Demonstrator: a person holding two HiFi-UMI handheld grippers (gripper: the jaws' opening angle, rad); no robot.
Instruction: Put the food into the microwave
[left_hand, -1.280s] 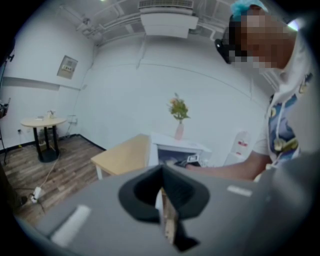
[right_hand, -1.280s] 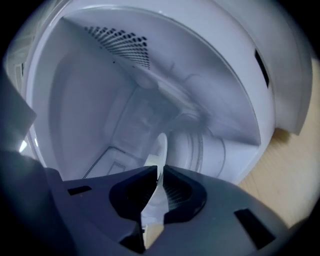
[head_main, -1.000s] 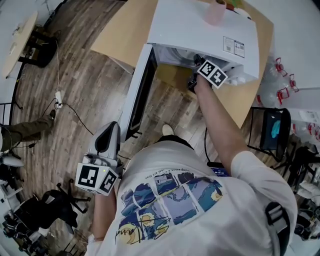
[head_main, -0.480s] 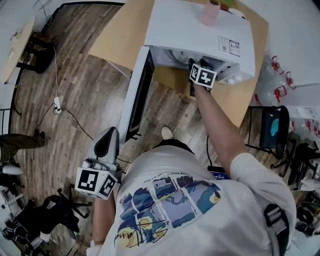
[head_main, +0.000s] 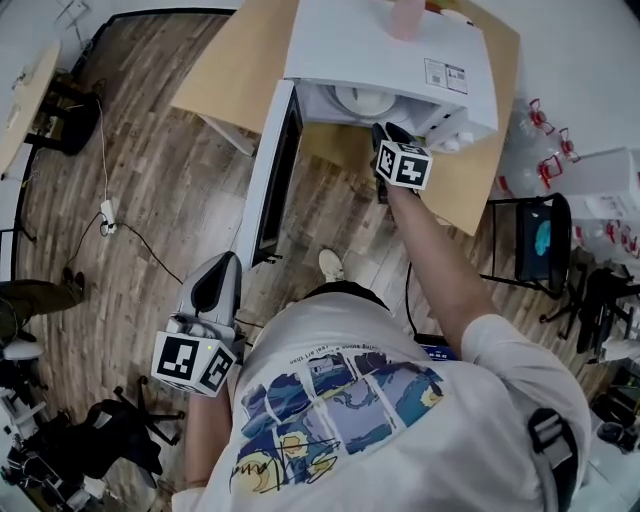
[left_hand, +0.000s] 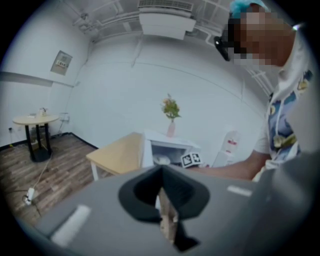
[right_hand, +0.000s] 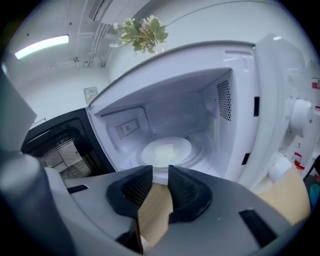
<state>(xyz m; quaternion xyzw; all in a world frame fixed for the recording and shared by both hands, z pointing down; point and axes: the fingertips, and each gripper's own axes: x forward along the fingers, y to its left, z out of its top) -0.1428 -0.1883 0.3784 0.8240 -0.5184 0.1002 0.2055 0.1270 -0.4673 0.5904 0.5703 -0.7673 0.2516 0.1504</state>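
the food (right_hand: 165, 149), a pale flat square, lies on a white plate (right_hand: 186, 146) on the floor of the microwave (head_main: 390, 50), at the middle of the right gripper view and near the top centre of the head view; what kind of food it is i cannot tell. the door (head_main: 268, 175) stands wide open to the left of the cavity. the right gripper (right_hand: 160, 176) hangs just in front of the cavity mouth, its jaws closing with nothing between them; only the wooden table (head_main: 225, 75) shows through the gap. the left gripper (left_hand: 161, 197) sits at the lower left of the head view, well apart from the microwave, its jaws together and empty

the plate looks stiff and glazed, so probably smooth under the ribbed pads and liable to chip if knocked against a cavity wall. the food looks light and soft, and it would likely slide if the plate tips. if the plate needs moving, the near rim seems the place to take hold, one pad above and one below the edge, keeping it level. with the food inside, the task looks nearly done, with the door not yet closed
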